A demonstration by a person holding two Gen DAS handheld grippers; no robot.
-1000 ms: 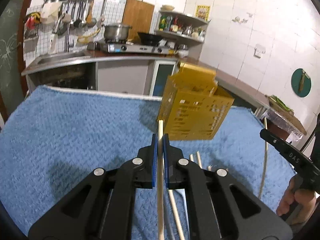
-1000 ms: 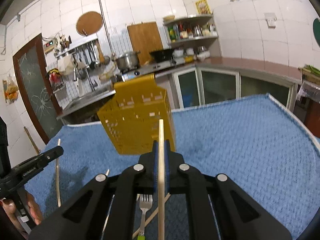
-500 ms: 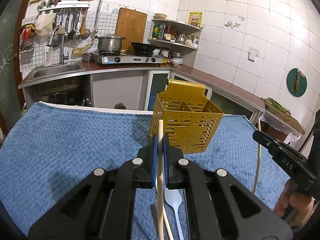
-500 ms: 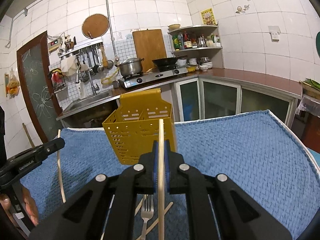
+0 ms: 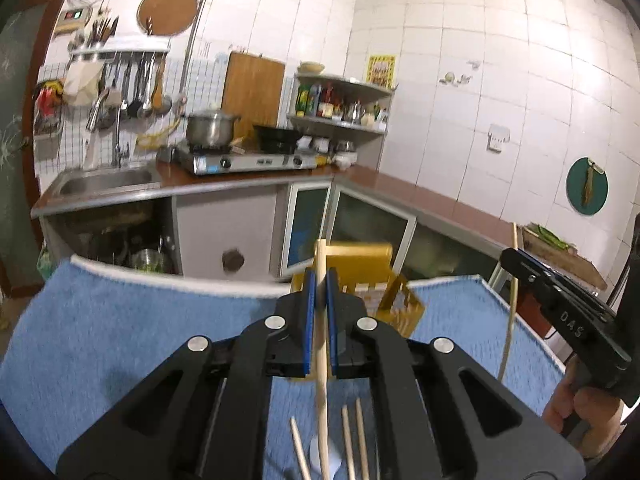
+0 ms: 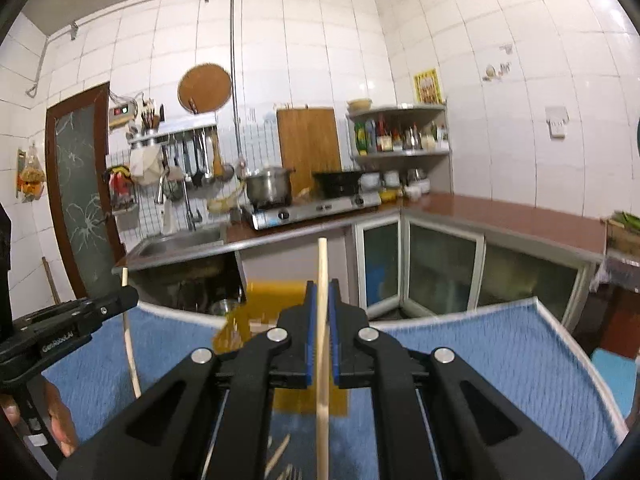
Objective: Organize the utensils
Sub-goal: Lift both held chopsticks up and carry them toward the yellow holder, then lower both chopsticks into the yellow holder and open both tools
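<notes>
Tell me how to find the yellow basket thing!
Look at the blue towel-covered table in front of the kitchen counter. At its far edge stands the yellow plastic utensil holder with slotted sides. It is the only boxy, yellow thing there; its neighbours are thin wooden chopsticks lying flat.

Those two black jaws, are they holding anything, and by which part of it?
Each holds one wooden chopstick. The left gripper clamps its chopstick near the upper end; the right gripper clamps its chopstick slightly lower down.
</notes>
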